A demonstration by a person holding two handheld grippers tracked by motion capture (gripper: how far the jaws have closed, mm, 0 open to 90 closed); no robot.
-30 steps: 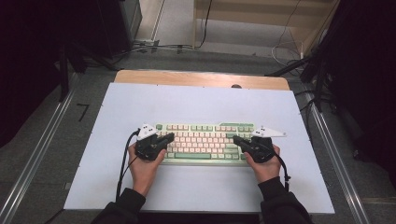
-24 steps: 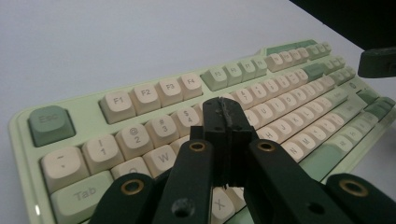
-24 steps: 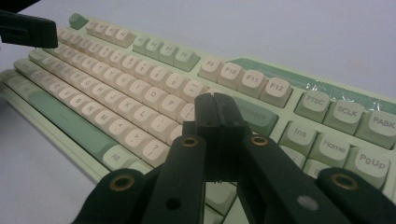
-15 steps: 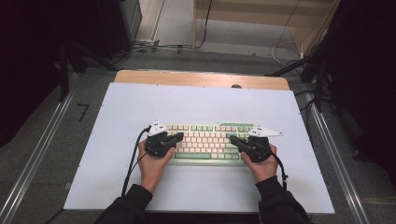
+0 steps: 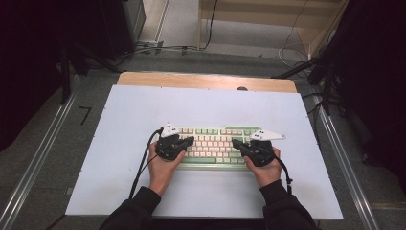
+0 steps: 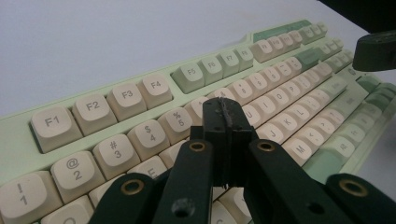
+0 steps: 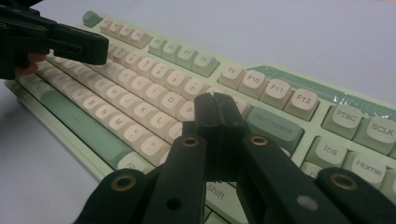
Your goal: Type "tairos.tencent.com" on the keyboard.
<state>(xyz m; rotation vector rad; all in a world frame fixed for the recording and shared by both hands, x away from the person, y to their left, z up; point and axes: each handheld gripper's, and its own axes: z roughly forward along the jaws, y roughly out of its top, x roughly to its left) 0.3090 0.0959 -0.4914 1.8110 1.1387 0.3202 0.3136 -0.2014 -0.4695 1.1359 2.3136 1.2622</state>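
surface: white table top [image 5: 119, 143], wooden strip [image 5: 206, 79] along its far edge | on it: green and cream keyboard [image 5: 213, 146], near front edge, centred, lying flat

The keyboard [image 5: 210, 147] was viewed from high above its near side by a fixed camera tilted forward and down, with the whole white table [image 5: 143, 110] taken in. It was viewed low and close from its left end along the left gripper [image 6: 224, 108], and from its right end along the right gripper [image 7: 217, 105]. The keyboard's middle rows were shared by all three views.
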